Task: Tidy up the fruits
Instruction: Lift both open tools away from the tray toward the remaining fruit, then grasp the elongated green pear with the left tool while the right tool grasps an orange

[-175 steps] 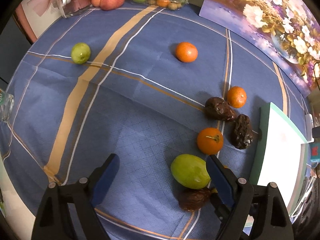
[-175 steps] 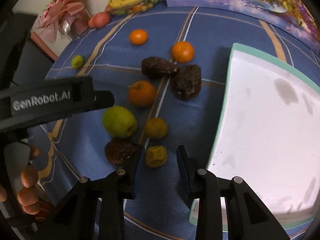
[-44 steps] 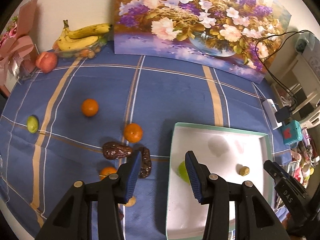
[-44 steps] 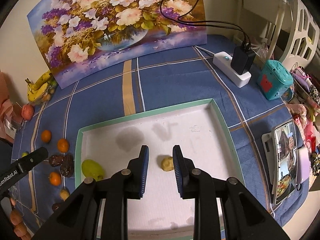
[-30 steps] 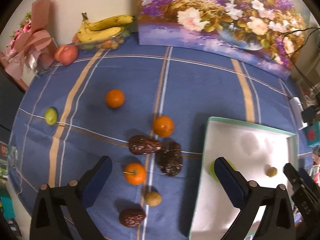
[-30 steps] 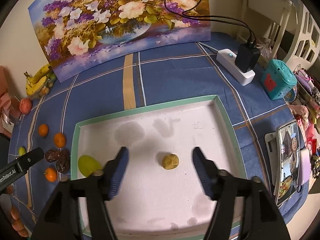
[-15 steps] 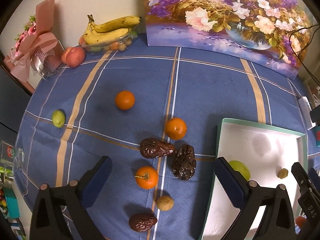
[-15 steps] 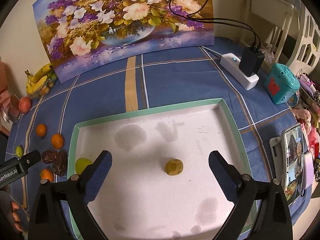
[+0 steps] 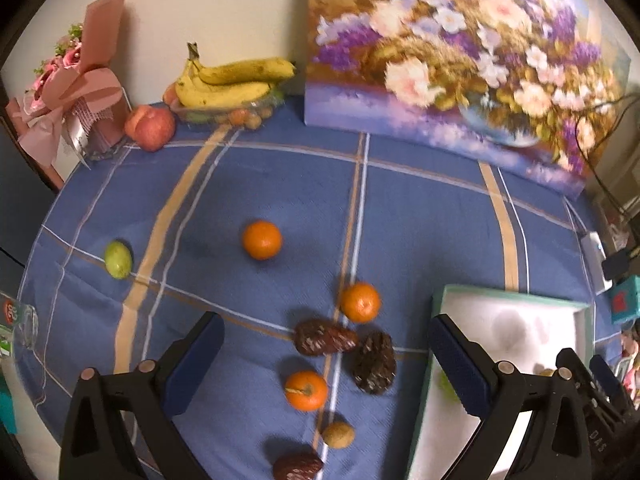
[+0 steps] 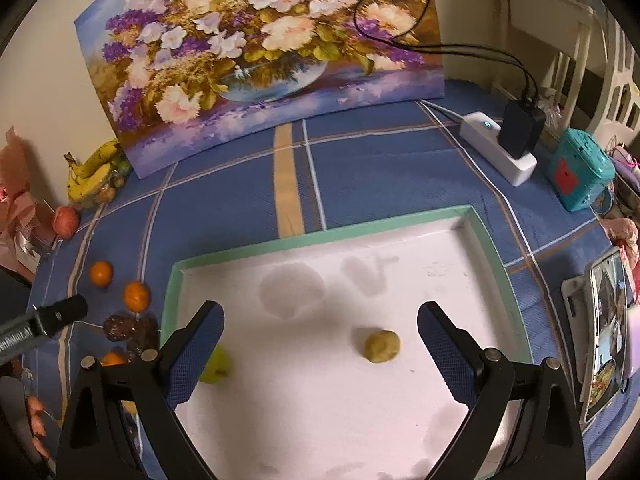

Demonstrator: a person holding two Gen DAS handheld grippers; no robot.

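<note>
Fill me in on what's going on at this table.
A person with a gripper in each hand is sorting fruit into a white tray. Both grippers are open and empty: the right gripper hangs over the tray, the left gripper over the fruit on the blue cloth. Two pieces lie in the tray, a green fruit and a small yellow-brown one. Three oranges, a small green fruit, some dark wrinkled fruits and another yellow-brown one are on the cloth.

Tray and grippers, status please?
Both grippers open, empty. Tray holds green fruit and small yellowish fruit. Three oranges on cloth. Path unobstructed.
</note>
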